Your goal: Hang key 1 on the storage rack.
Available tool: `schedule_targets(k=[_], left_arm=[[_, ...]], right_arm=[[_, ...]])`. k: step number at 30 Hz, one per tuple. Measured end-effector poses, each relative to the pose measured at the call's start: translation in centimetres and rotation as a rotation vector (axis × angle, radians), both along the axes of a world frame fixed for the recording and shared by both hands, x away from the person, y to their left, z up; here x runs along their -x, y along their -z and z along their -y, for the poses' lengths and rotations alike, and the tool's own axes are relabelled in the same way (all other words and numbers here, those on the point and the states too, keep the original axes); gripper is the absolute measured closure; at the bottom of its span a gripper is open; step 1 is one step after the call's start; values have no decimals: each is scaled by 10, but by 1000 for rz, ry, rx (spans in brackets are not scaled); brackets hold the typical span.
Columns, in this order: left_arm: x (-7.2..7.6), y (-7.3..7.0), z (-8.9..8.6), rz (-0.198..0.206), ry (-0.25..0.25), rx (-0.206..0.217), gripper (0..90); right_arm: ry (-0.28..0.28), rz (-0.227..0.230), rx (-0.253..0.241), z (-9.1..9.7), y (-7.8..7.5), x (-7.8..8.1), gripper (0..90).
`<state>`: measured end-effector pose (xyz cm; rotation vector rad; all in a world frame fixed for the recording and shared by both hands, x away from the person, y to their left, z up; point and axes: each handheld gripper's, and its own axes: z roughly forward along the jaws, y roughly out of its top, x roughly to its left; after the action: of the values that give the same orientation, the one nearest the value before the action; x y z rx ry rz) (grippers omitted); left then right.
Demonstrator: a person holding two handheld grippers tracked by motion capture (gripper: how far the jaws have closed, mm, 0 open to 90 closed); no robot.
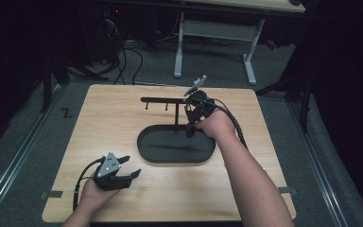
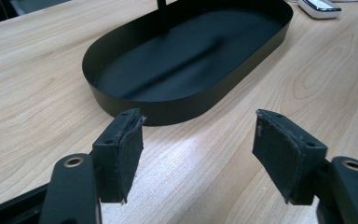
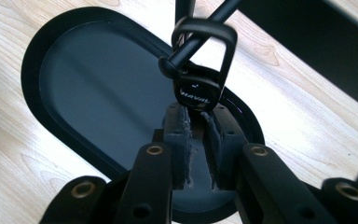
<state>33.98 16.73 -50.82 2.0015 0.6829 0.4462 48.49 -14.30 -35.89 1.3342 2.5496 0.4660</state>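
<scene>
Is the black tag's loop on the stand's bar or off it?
On: the tag has its loop around the bar; the right gripper pinches its bottom.

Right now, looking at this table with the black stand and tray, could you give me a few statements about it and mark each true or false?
1. The right gripper has its jaws shut on a key fob. True.
2. The key fob's loop goes around the stand's bar. True.
3. The left gripper grips the tray. False: its jaws are open, short of the tray.
4. The tray is round and white. False: it is oval and black.
5. The table is wooden. True.
</scene>
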Motion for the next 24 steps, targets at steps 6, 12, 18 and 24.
schedule_targets(k=[6,12,18,24], left_arm=[[0,0,-1,0,-3,2,336],[0,0,-1,-1,-3,1,336],[0,1,0,0,-2,1,336],[0,1,1,-1,-1,-4,336]], right_arm=[[7,-3,-10,-2,2,0,796],[6,4,-26,-2,-1,2,747],[22,14,-45,6,-6,9,682],[9,37,-64,16,-11,25,639]])
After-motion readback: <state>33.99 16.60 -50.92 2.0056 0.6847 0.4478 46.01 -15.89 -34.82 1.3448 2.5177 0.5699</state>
